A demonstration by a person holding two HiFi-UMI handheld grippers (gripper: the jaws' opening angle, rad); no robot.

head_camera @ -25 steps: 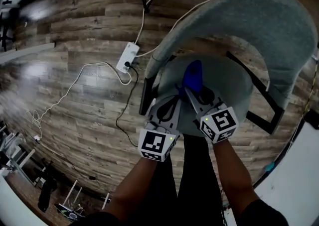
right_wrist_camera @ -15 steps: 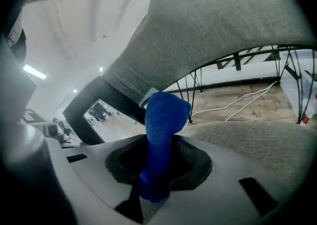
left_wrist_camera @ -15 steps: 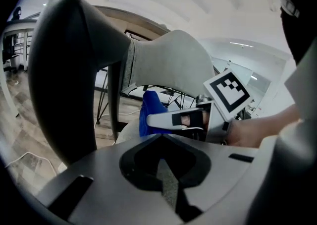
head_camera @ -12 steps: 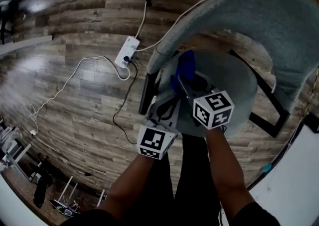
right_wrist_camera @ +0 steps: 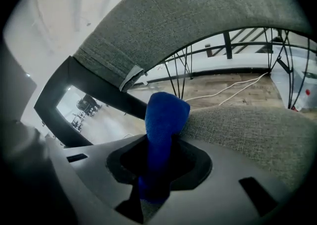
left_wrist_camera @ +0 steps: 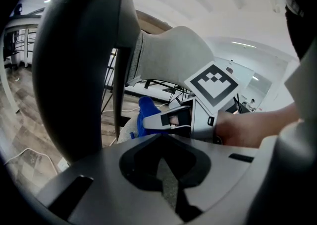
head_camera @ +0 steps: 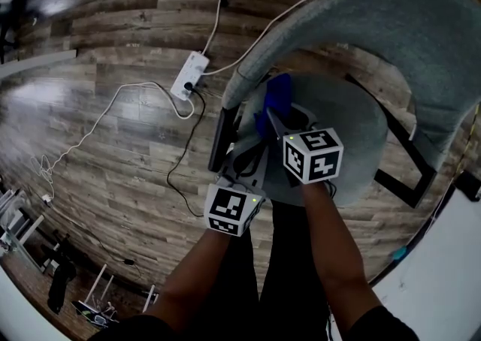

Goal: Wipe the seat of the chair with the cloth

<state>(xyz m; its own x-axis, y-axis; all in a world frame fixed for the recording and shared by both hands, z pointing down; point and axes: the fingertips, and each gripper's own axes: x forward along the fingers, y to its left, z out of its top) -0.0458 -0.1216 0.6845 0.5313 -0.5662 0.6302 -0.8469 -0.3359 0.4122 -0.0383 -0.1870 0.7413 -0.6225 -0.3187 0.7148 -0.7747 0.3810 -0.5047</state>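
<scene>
The right gripper (head_camera: 270, 118) is pressed together on the blue cloth (head_camera: 278, 96). In the right gripper view the cloth (right_wrist_camera: 163, 120) stands up out of the closed jaws, and its side lies against the grey seat (right_wrist_camera: 247, 135) of the chair. From the head view, the cloth is at the left part of the seat (head_camera: 357, 129), close under the curved backrest (head_camera: 391, 24). The left gripper (head_camera: 249, 153) is just beside the right one, at the seat's front edge. Its jaws are together and hold nothing. A white power strip (head_camera: 189, 75) lies on the wooden floor (head_camera: 113, 54).
</scene>
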